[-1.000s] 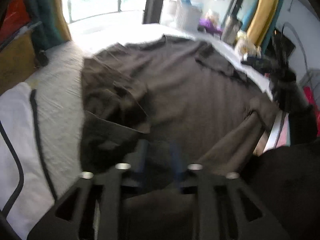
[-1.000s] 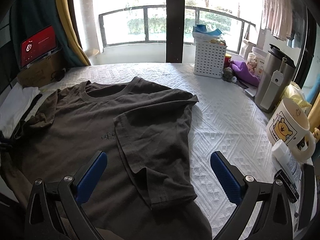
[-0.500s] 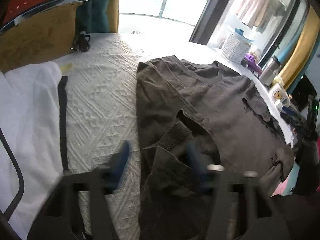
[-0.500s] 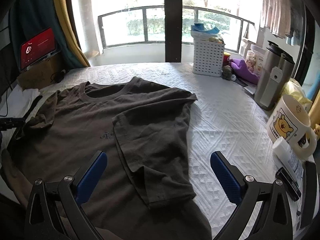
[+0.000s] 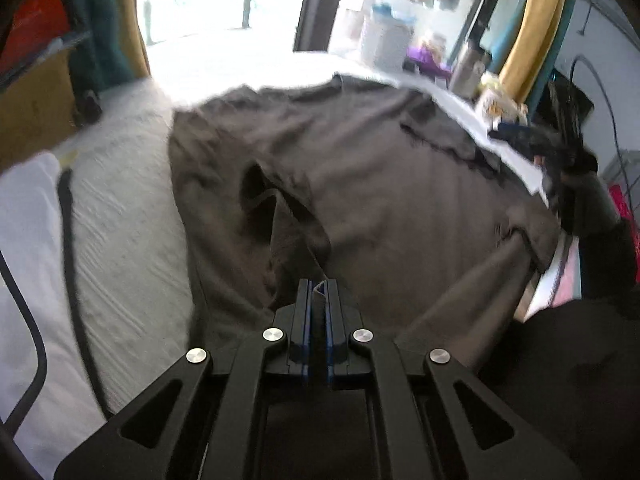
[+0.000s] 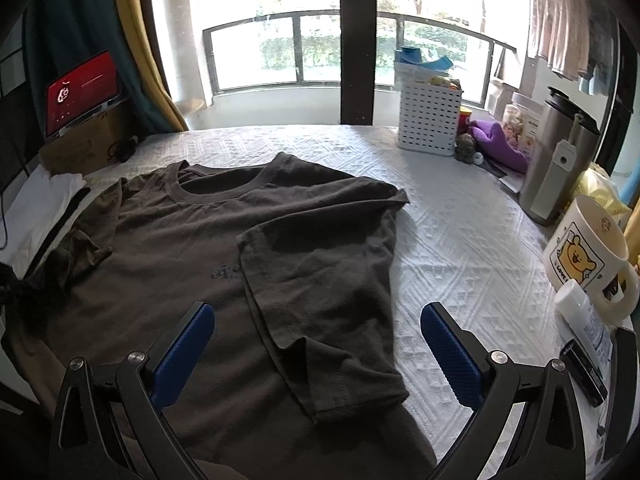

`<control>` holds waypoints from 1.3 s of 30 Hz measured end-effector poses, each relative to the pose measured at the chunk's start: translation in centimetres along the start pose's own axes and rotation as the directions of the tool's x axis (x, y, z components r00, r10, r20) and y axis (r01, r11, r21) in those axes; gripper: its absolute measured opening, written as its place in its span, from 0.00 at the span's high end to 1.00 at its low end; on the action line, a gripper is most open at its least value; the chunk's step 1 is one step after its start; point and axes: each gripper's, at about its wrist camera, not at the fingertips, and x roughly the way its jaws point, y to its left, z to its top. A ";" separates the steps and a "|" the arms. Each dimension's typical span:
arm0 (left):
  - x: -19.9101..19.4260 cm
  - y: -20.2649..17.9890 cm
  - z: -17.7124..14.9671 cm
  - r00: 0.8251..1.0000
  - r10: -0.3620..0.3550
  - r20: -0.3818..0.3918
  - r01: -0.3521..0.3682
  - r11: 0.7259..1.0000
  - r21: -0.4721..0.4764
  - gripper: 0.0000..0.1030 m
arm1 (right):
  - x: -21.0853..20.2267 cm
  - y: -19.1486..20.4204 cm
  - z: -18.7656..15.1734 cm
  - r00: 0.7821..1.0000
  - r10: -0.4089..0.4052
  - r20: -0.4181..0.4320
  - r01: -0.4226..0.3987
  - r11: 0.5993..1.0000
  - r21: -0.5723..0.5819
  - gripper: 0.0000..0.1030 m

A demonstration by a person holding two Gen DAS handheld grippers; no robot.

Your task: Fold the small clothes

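Observation:
A dark brown T-shirt (image 6: 224, 248) lies face up on the white quilted table cover, collar toward the window. Its right side and sleeve (image 6: 320, 280) are folded inward over the chest. In the left wrist view the shirt (image 5: 380, 200) fills the middle, and my left gripper (image 5: 319, 286) is shut on a pinch of its fabric by the left sleeve, which is rumpled and lifted. My right gripper (image 6: 316, 344) is open and empty, hovering over the folded lower right part of the shirt.
A white garment with black trim (image 5: 28, 248) lies left of the shirt. A white basket (image 6: 430, 118), a steel flask (image 6: 556, 168), a bear mug (image 6: 588, 252), a bottle (image 6: 584, 320) and small dark items (image 6: 582, 372) stand along the right. A cardboard box with a tablet (image 6: 80, 96) sits back left.
My left gripper was open half a second ago and has closed on the shirt fabric near the left sleeve; the view swung. My right gripper has stayed open and nearly still.

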 end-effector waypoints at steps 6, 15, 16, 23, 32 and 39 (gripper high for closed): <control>-0.3 -0.1 -0.7 0.997 0.006 -0.076 -0.006 1.000 0.005 0.93 | 0.0 -0.8 -0.1 1.000 -0.018 -0.006 0.018 1.000 0.018 0.00; -5.4 2.5 4.3 0.993 0.005 0.119 -0.001 0.999 -0.041 0.40 | 0.7 -1.3 -0.2 1.000 -0.007 -0.008 0.007 1.000 0.031 0.00; -5.2 2.6 5.0 0.992 0.016 0.127 -0.011 0.999 -0.038 0.40 | 0.7 -1.4 -0.3 1.000 -0.007 -0.009 0.008 0.999 0.034 0.00; 2.8 4.0 8.6 1.000 0.026 -0.010 -0.026 0.999 -0.034 0.40 | 0.6 -3.1 -0.8 1.000 -0.022 -0.010 0.022 0.998 0.066 0.00; 6.9 2.3 8.7 0.991 -0.073 -0.110 0.072 0.997 -0.015 0.40 | 1.4 -6.0 -1.4 0.998 -0.056 -0.035 0.060 0.990 0.127 0.00; 8.0 -0.4 9.1 0.963 -0.211 -0.166 0.212 0.977 -0.008 0.40 | 2.0 -5.5 -0.4 0.999 -0.036 -0.026 0.039 0.994 0.104 0.00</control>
